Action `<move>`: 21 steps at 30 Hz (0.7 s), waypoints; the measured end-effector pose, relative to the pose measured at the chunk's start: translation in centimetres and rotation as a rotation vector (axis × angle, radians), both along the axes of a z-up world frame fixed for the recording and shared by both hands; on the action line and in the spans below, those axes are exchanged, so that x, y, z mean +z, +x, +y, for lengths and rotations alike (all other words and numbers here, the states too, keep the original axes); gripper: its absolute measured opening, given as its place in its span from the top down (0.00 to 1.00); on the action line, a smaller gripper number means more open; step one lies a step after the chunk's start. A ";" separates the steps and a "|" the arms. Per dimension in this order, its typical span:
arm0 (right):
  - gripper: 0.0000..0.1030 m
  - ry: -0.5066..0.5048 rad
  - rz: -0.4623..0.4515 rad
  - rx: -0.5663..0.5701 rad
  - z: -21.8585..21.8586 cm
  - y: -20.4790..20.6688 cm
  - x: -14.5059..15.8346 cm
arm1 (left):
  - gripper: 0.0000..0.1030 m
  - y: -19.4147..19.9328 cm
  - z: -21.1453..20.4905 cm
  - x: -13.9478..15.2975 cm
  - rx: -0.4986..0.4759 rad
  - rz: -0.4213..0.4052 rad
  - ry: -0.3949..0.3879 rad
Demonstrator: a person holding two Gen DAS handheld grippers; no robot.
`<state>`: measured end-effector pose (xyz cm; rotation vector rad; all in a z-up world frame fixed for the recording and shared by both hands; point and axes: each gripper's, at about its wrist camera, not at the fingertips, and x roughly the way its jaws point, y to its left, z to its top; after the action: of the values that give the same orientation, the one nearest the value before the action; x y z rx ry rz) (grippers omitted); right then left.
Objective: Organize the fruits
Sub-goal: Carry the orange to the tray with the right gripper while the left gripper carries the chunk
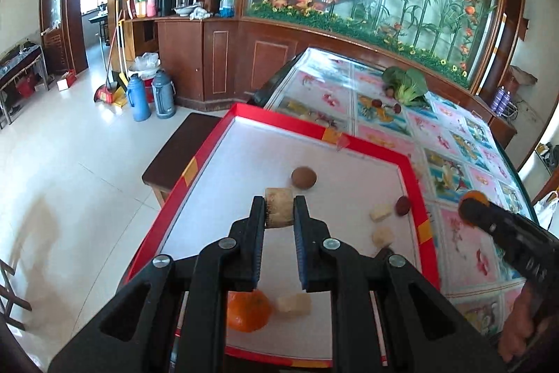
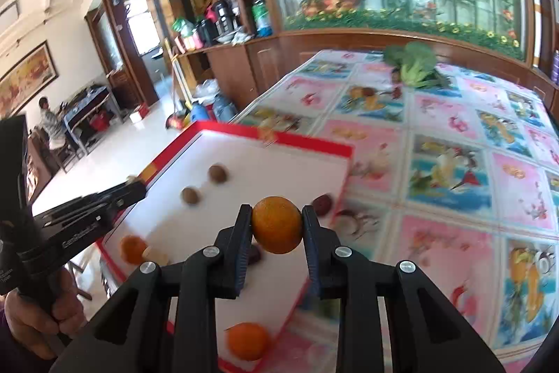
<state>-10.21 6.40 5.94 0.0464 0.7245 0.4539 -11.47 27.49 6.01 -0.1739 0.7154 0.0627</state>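
Red-rimmed and white inside, the shallow tray [image 1: 414,184] lies at the near left corner of the table [image 1: 464,254], whose cover is printed with pink and blue fruit squares. Over the middle of the tray the left gripper [image 1: 278,208] is clamped on a pale, rough-skinned chunk [image 1: 278,207] that looks like a cut length of sugarcane. Loose on the tray floor lie a brown round fruit [image 1: 304,178] toward the far rim, a dark red date [image 1: 402,206] and two pale pieces [image 1: 380,211] by the right rim, and an orange [image 1: 248,310] with another pale piece [image 1: 294,304] toward the near edge. At the tray's right rim the right gripper [image 2: 277,222] is closed on a second orange [image 2: 277,224], squeezed between its black pads. Leafy greens [image 2: 415,63] lie near the table's far edge, with a few small dark fruits just beside them.
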 end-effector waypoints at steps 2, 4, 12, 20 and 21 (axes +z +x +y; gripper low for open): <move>0.74 -0.015 0.011 0.015 0.8 -0.4 -0.7 | 0.83 -0.2 -0.1 -0.2 -0.006 0.002 0.002; 0.74 -0.043 0.010 0.027 1.5 -0.8 -1.3 | 0.83 -0.5 -0.2 -0.3 -0.011 0.000 0.009; 0.74 -0.047 0.009 0.051 2.8 -1.5 -2.1 | 0.83 -1.2 -0.7 -0.8 -0.022 0.001 0.033; 0.73 -0.021 -0.015 0.048 3.5 -1.5 -2.1 | 0.83 -1.1 -0.6 -1.1 -0.019 0.012 0.045; 0.73 -0.019 -0.015 0.047 3.6 -1.5 -2.2 | 0.83 -1.1 -0.5 -1.1 -0.021 0.012 0.046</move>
<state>-11.70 9.96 3.76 0.0079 0.7161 0.4914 -12.56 26.95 4.92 -0.1217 0.7269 0.0606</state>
